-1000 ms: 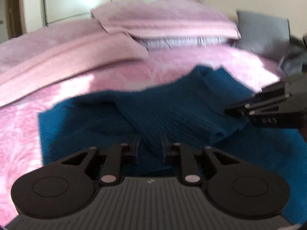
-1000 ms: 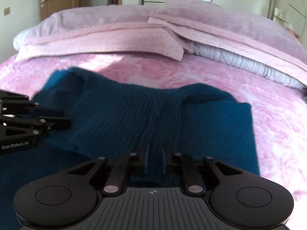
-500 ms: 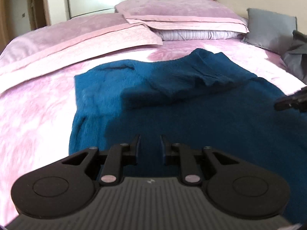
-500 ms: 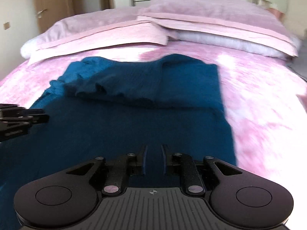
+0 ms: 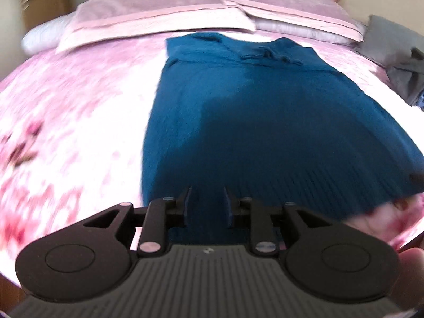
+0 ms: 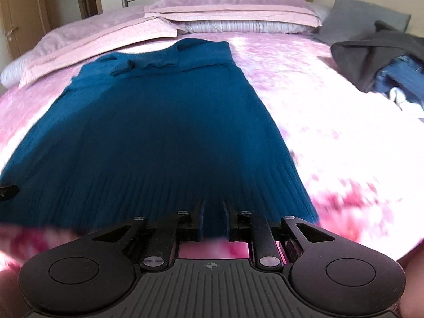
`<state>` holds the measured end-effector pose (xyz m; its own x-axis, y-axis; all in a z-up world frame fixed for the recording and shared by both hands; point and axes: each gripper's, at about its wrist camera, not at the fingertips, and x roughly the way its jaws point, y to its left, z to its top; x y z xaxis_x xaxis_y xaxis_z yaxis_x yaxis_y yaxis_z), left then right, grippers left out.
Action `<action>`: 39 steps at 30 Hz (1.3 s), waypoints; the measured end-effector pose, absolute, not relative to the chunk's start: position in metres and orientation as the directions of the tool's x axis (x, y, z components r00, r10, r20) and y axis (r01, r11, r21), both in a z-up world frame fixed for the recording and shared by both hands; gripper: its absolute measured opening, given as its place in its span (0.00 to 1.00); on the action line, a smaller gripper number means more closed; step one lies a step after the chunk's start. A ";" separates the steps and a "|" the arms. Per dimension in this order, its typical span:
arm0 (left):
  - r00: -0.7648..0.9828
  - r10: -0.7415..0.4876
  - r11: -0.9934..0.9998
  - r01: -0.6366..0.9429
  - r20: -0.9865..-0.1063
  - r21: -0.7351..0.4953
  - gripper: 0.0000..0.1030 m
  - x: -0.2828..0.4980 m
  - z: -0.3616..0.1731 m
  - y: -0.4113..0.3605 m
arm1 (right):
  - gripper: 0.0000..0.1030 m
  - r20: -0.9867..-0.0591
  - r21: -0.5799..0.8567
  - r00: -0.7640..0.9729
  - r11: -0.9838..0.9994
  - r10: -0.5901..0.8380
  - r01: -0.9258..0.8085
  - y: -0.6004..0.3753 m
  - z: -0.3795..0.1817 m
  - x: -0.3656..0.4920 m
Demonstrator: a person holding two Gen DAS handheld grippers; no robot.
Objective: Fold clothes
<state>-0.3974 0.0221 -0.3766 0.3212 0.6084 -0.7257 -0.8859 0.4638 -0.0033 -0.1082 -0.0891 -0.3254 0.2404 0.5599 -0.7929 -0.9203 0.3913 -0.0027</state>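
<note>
So the teal knit sweater (image 6: 159,122) was laid out flat down the middle of the pink bed (image 6: 331,122), sleeves folded across up near the pillows (image 6: 228,13), ribbed hem at the foot edge by us. Our right gripper (image 6: 213,213) was clamped on that hem. Our left gripper (image 5: 206,201) had the hem between its fingers too, but its jaws were opening. A pile of grey and denim clothes (image 6: 381,61) sat off at the bed's right edge.
</note>
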 end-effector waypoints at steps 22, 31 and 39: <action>0.316 0.748 0.460 -0.881 -0.584 0.112 0.53 -0.405 -0.281 -0.111 | 0.68 -0.690 0.057 0.240 0.382 0.683 -0.923 -0.191 -0.228 -0.175; 0.371 0.721 0.520 -0.848 -0.585 0.104 0.61 -0.393 -0.280 -0.126 | 0.68 -0.678 0.036 0.296 0.433 0.673 -0.901 -0.217 -0.219 -0.186; 0.423 0.690 0.582 -0.806 -0.587 0.103 0.62 -0.382 -0.281 -0.137 | 0.68 -0.660 0.050 0.325 0.471 0.677 -0.880 -0.235 -0.214 -0.196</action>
